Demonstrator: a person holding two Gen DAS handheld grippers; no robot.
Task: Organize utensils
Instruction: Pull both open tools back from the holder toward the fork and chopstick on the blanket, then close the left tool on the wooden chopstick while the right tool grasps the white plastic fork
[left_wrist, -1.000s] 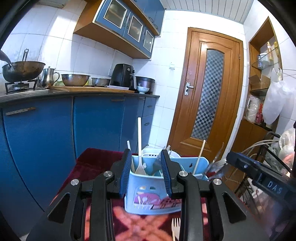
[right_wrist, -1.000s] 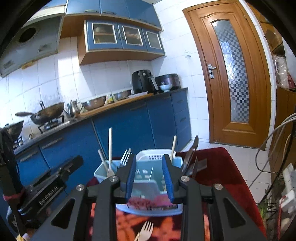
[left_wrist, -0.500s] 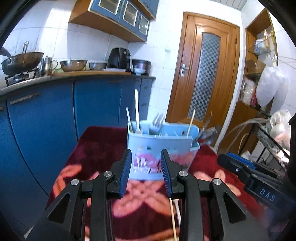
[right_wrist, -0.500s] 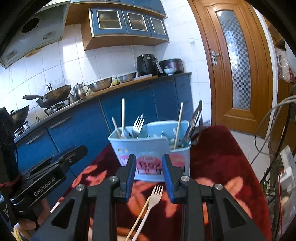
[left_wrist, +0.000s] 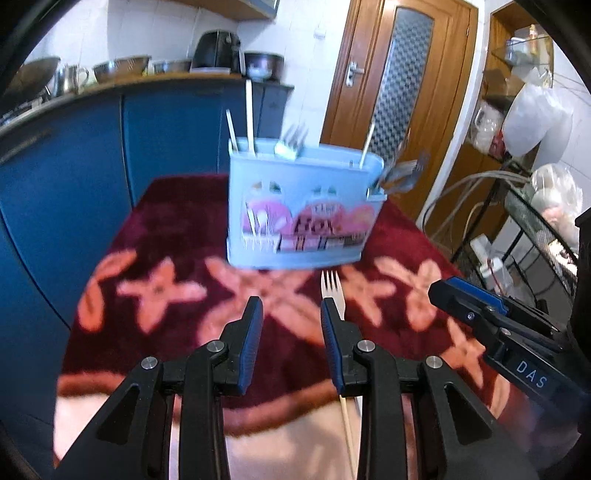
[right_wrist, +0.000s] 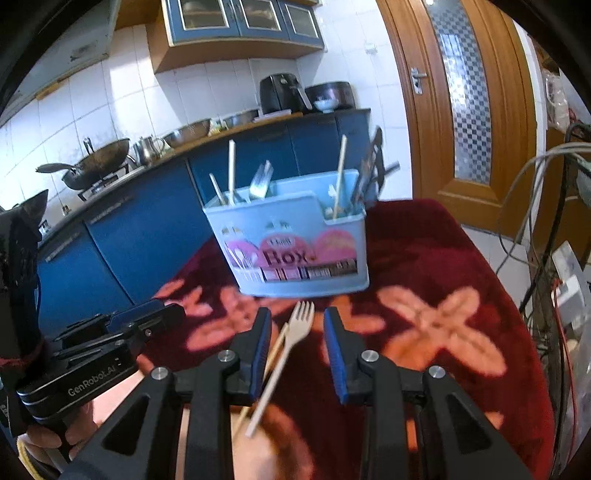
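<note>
- Right gripper (right_wrist: 295, 332): jaws parted, nothing clamped between them; the head of the pale fork (right_wrist: 300, 325) is seen in the gap.
- Left gripper (left_wrist: 291, 325): jaws parted, empty.
- Fork lies flat on the red floral cloth (right_wrist: 443, 258), a chopstick (right_wrist: 275, 347) beside it.
- Blue utensil box (right_wrist: 295, 251) stands upright just beyond the fork tines, already holding utensils.

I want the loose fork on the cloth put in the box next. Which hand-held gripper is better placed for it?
Probably the right hand-held gripper: the fork lies between its open fingers. The left hand-held gripper is beside it, with the fork past one finger.
</note>
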